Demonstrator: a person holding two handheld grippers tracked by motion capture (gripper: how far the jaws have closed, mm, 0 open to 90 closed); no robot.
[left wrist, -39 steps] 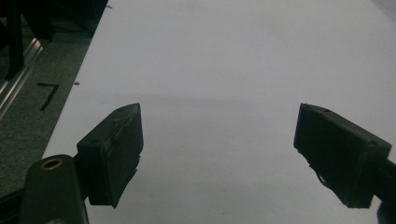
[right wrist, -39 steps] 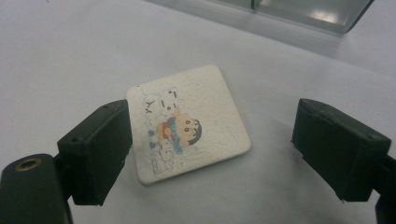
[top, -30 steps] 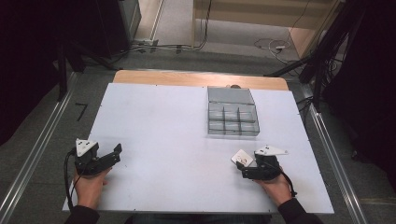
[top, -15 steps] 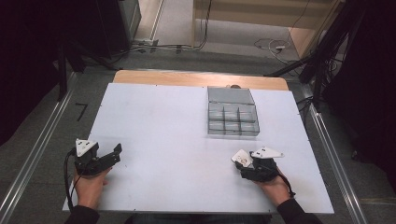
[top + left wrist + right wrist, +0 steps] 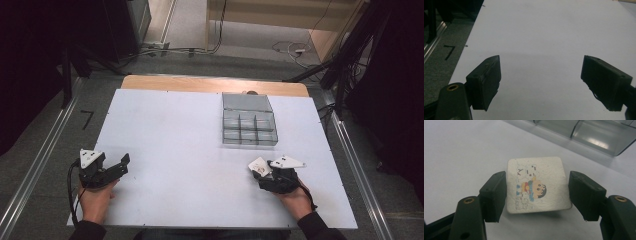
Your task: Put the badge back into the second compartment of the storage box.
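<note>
A small white square card (image 5: 537, 185) with a cartoon figure printed on it lies flat on the white table (image 5: 175, 140) at the front right. My right gripper (image 5: 537, 196) has just been closing and is shut on it, one black jaw pressing each side edge. In the high view the card (image 5: 260, 166) sticks out ahead of the right gripper (image 5: 261, 173), which a hand holds low over the table. My left gripper (image 5: 121, 166) rests at the front left, its jaws spread wide with only bare table between them (image 5: 540, 77).
A clear plastic compartment box (image 5: 248, 122) stands at the back right of the table, just beyond the card; its front wall (image 5: 599, 135) is close ahead of the right gripper. A wooden strip (image 5: 210, 84) runs along the far edge. Metal rails flank the table.
The right gripper's jaws have drawn in onto the card's sides. Both hands have stayed where they were, and the left gripper is as open as before.
</note>
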